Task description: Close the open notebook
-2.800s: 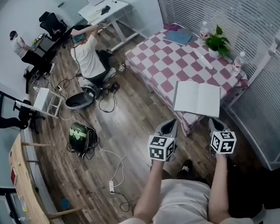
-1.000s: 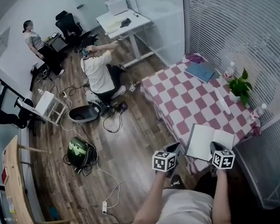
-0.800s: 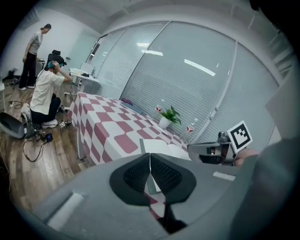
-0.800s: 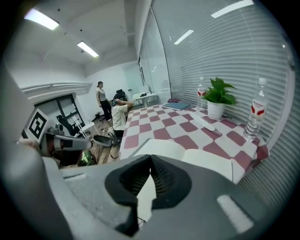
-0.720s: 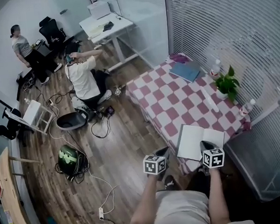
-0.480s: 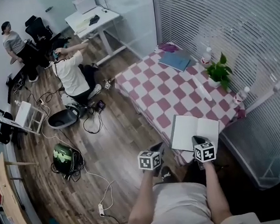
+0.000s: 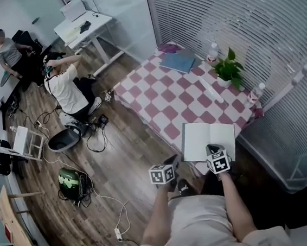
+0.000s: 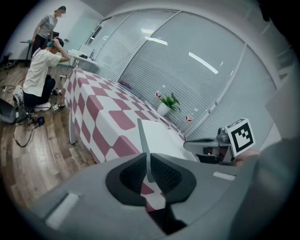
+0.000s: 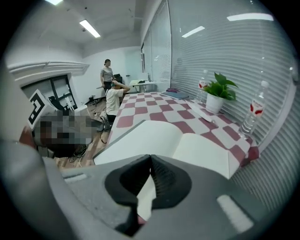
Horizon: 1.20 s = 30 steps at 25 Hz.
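An open notebook with blank white pages lies flat on the near end of the red-and-white checked table. My left gripper is shut and hangs just off the notebook's near left corner. In the left gripper view the notebook shows its left edge straight ahead of my left gripper; nothing is visibly pinched. My right gripper, also shut, sits over the near edge of the right page. In the right gripper view the notebook spreads just beyond my right gripper.
Farther along the table are a blue folder, a potted plant and two water bottles. Blinds run along the right. A person sits on the wooden floor among cables; another person stands by a desk.
Both grippers have sunk toward the notebook's near edge, and the right one now overlaps it. The notebook has stayed open and in place. Both stayed shut.
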Tool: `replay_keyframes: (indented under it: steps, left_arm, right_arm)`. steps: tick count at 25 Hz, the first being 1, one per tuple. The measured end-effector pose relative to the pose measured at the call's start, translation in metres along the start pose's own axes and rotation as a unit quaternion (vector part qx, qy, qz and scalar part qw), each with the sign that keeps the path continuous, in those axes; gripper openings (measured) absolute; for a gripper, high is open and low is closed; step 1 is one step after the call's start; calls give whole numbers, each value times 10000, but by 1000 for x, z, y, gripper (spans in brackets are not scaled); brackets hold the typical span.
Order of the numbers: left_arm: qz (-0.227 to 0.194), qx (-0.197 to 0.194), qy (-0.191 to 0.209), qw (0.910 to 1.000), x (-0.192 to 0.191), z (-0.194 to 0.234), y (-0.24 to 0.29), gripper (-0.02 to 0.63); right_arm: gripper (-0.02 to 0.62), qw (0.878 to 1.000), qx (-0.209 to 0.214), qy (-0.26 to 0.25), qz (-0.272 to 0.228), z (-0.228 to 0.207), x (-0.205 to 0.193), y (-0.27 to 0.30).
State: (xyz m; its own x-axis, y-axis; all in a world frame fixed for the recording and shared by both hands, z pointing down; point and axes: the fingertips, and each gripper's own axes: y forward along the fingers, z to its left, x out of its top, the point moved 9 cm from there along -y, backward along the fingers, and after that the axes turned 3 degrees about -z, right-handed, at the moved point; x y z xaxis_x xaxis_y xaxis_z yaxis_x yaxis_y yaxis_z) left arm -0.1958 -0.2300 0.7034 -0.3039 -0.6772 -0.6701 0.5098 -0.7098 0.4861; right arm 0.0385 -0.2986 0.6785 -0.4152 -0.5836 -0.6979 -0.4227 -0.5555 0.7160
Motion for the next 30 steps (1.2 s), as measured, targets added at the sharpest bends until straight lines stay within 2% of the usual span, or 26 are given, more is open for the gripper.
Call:
replay_keyframes:
  steps: [5, 10, 13, 17, 23, 30]
  left_arm:
    - [172, -279, -149, 9994, -15, 5, 5, 12]
    - [294, -304, -470, 9980, -26, 8, 9, 25]
    - [240, -335, -696, 9967, -29, 10, 9, 65]
    - [178, -591, -1214, 9907, -39, 10, 16, 126]
    - [347, -702, -1394, 9871, -45, 4, 28, 167]
    - [377, -777, -1361, 9869, -41, -4, 33, 167]
  right_arm:
    - [0, 9997, 5, 259, -3, -6, -8, 3]
    - [0, 9991, 295, 81, 285, 4, -24, 11]
    - [0, 9987, 392, 42, 334, 4, -24, 12]
    - [0, 9989, 372, 49, 273, 8, -30, 14]
    - [0, 9991, 292, -223, 212, 12, -29, 12]
    - [0, 9988, 445, -11, 211, 10, -30, 10]
